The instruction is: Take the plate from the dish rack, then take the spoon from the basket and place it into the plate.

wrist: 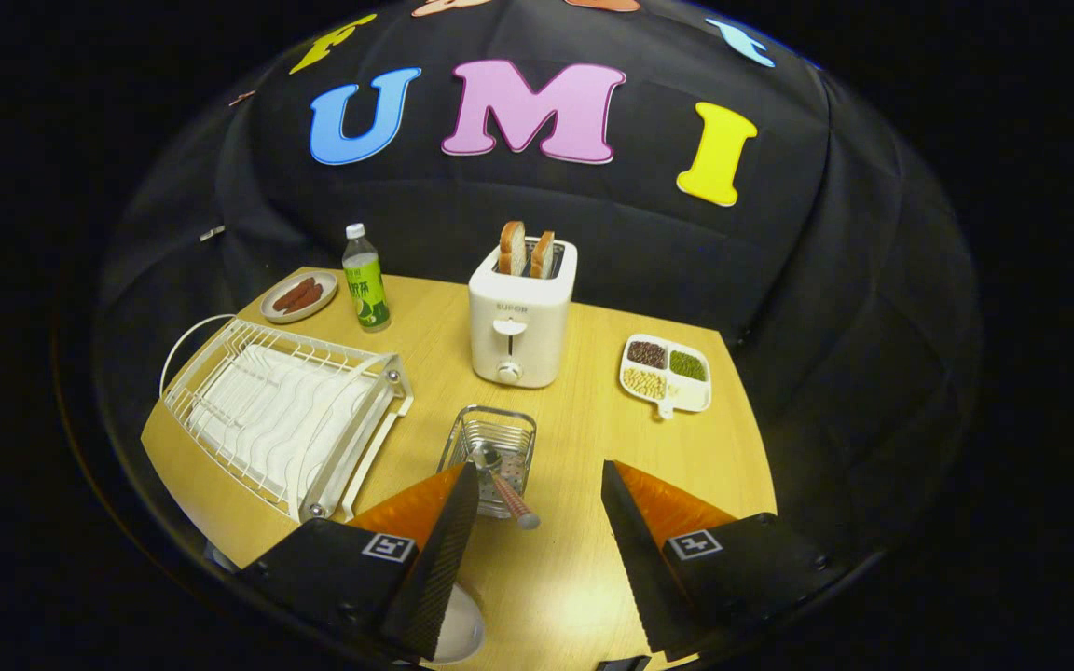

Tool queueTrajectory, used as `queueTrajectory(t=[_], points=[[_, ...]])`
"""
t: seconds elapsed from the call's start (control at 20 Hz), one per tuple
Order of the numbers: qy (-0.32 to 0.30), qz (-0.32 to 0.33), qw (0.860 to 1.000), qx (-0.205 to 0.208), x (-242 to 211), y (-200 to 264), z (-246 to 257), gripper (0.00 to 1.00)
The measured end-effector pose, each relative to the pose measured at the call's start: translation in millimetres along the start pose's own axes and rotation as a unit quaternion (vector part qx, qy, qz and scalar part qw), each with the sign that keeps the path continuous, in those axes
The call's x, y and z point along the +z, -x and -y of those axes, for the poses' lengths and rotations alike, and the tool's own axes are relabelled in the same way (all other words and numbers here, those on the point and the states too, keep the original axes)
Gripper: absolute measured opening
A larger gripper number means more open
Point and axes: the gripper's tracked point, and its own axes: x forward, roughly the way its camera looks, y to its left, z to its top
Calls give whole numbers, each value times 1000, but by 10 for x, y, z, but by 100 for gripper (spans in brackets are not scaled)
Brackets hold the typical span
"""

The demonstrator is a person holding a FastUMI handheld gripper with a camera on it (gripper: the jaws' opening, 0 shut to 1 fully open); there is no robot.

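Note:
My gripper is open above the wooden table, with nothing between its fingers. The metal mesh basket stands just ahead of the left finger. The spoon leans in it, bowl down and ribbed handle pointing back toward the gap between the fingers. The white wire dish rack lies to the left of the basket with no plate in its slots. A white rounded rim, apparently the plate, lies on the table under the left finger, mostly hidden by it.
A white toaster with two bread slices stands beyond the basket. A green bottle and a small dish of sausages are at the far left. A divided dish of beans sits at the right.

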Motion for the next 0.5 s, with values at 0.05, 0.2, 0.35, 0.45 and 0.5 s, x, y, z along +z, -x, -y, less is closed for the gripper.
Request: queueTrajectory(t=[0.05, 0.2, 0.35, 0.45, 0.5], points=[[-3, -12, 1000, 6, -71, -78, -29, 82], [-10, -37, 999, 17, -201, -213, -114, 58], [-12, -67, 998, 13, -338, -320, -142, 44], [-37, -72, 996, 23, -330, -325, -198, 28], [-56, -77, 995, 43, -300, -308, -298, 24]])
